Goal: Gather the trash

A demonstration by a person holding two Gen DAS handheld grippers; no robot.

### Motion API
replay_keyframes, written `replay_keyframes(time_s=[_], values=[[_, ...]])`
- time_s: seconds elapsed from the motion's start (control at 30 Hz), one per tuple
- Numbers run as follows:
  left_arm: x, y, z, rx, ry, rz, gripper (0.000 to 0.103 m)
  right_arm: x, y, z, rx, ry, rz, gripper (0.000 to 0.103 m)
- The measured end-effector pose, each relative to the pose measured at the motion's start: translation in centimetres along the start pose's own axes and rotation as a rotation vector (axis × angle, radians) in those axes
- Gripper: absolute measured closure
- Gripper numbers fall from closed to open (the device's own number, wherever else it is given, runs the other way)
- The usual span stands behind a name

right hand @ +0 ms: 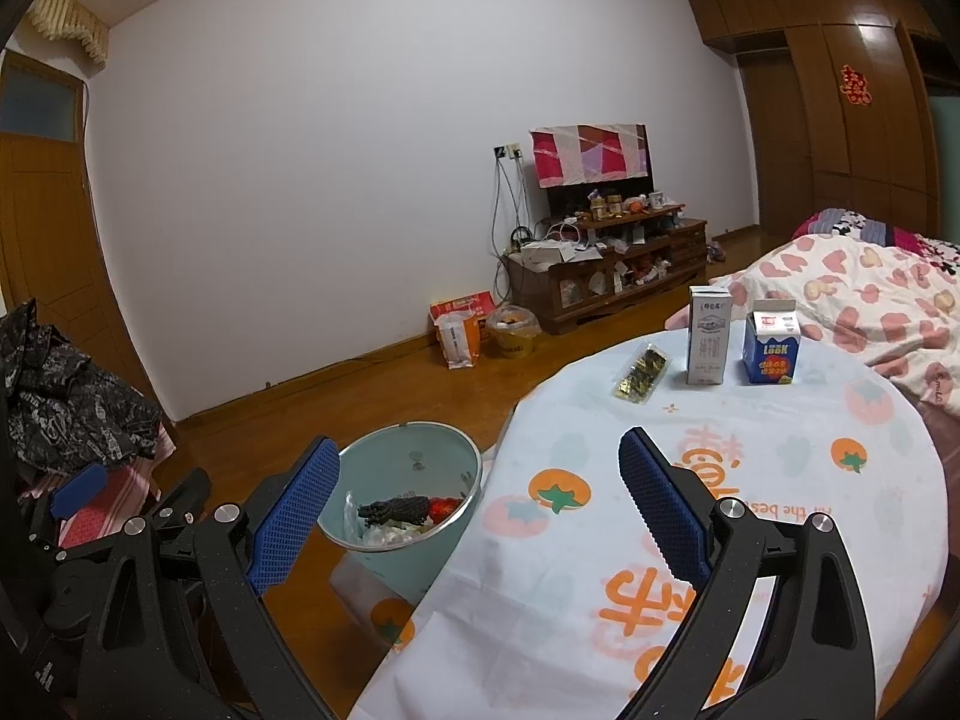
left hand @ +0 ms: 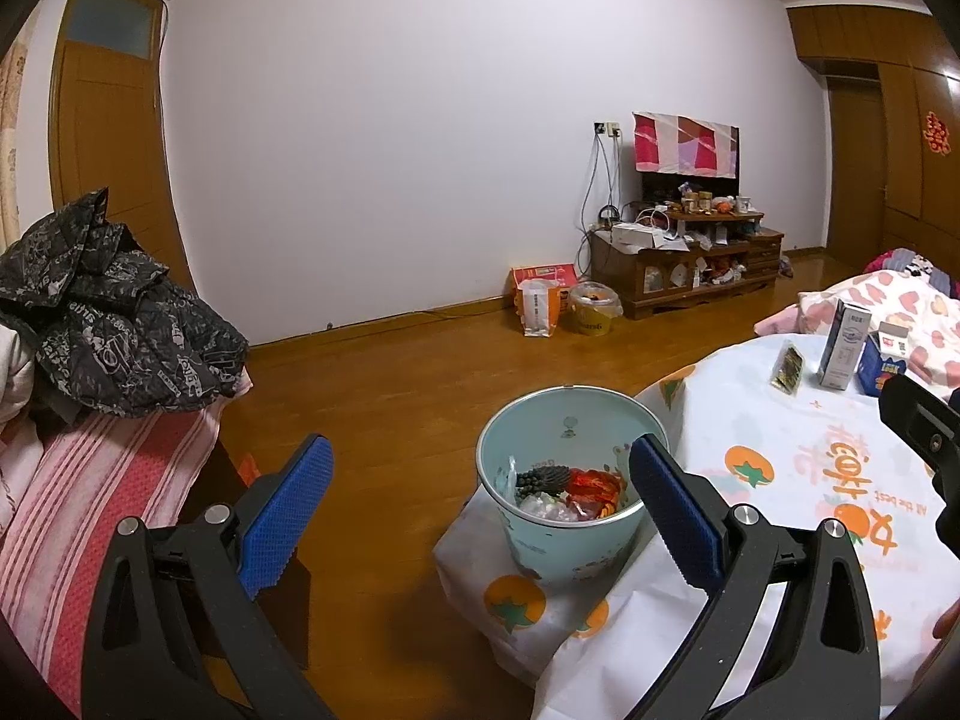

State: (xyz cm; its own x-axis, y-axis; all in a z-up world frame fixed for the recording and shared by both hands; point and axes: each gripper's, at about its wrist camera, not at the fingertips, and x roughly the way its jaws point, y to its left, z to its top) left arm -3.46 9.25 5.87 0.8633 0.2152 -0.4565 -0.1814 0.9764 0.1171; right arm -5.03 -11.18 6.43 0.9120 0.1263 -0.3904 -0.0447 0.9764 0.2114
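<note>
A light blue trash bin (left hand: pixel 564 540) stands on the floor beside the round table (left hand: pixel 798 462); it also shows in the right wrist view (right hand: pixel 414 450). It holds wrappers and scraps. On the table stand a white milk carton (right hand: pixel 708 336), a blue carton (right hand: pixel 771 348) and a flat dark-and-gold snack packet (right hand: pixel 641 381). My left gripper (left hand: pixel 480 480) is open and empty, above the floor left of the bin. My right gripper (right hand: pixel 480 480) is open and empty, over the table's near left edge, well short of the cartons.
A bed with a black jacket (left hand: pixel 114 324) lies at the left. Another bed with a heart-print quilt (right hand: pixel 852 294) sits behind the table. A TV cabinet (right hand: pixel 606 270), a paper bag (right hand: pixel 459 339) and a yellow tub (right hand: pixel 512 333) stand by the far wall.
</note>
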Motion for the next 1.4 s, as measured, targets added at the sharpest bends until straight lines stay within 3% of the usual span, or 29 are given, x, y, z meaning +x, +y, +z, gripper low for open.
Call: replay_keyframes(time_s=[0.13,0.33,0.63,0.8,1.4], values=[[0.1,0.2,0.0,-0.012,0.007,-0.004,0.006,0.0,0.0,0.0,0.000,0.001,0.000,0.010],[-0.2,0.9,0.3,-0.061,-0.006,-0.110,0.011,0.0,-0.1,-0.2,0.006,0.005,-0.002,0.010],[0.0,0.2,0.2,-0.028,-0.002,-0.051,0.011,0.0,-0.2,-0.2,0.009,0.005,-0.005,0.010],[0.5,0.2,0.2,-0.024,0.019,-0.015,0.006,0.0,-0.2,-0.2,0.010,0.005,-0.005,0.010],[1.0,0.4,0.0,-0.034,0.046,-0.018,0.006,0.2,-0.1,-0.4,0.013,0.013,-0.006,0.010]])
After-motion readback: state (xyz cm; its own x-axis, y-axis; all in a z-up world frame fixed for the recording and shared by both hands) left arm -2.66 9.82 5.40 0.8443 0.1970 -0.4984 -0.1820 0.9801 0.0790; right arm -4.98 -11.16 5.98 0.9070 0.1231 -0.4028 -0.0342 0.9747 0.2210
